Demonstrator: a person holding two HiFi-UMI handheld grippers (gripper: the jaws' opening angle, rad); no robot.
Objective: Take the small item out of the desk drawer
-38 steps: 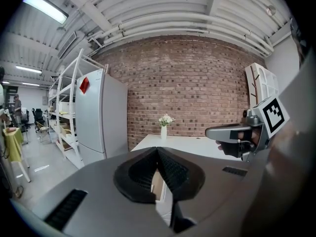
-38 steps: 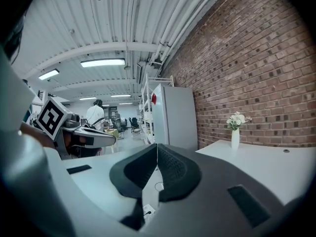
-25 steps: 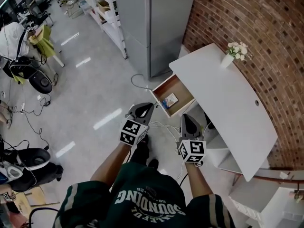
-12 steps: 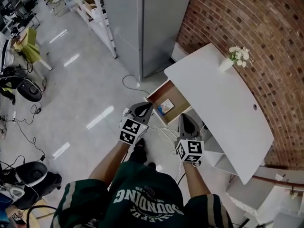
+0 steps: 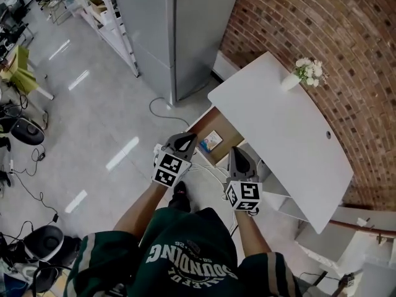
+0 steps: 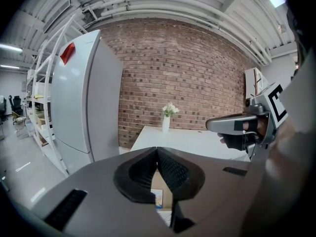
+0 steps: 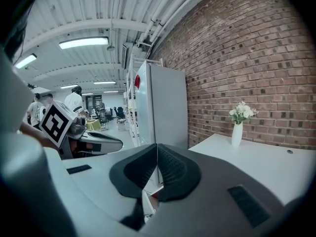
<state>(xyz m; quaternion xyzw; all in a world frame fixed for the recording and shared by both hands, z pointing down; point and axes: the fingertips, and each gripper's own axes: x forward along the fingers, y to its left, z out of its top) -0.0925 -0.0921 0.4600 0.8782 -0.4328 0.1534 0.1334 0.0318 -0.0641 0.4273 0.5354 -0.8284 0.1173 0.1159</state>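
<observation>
The white desk (image 5: 278, 129) stands against the brick wall, and its wooden drawer (image 5: 225, 130) is pulled out toward me. A small blue-and-white box (image 5: 211, 140) lies flat inside it. My left gripper (image 5: 188, 139) is shut and empty, its tip just short of the drawer's near left corner. My right gripper (image 5: 234, 151) is also shut and empty, beside the drawer's near right side. In the left gripper view the shut gripper (image 6: 157, 150) points at the desk (image 6: 187, 139), with the box (image 6: 158, 200) showing below the pads. The right gripper (image 7: 157, 146) shows shut pads too.
A tall grey refrigerator (image 5: 167, 36) stands left of the desk, with white shelving (image 5: 102, 11) behind it. A vase of white flowers (image 5: 291, 81) sits on the desk's far end. White cables (image 5: 207, 169) lie on the floor below the drawer. Open shelves (image 5: 275, 193) sit under the desk.
Both grippers have moved forward, closer to the open drawer. The drawer and box now lie just beyond the fingertips. Both pairs of jaws stayed shut.
</observation>
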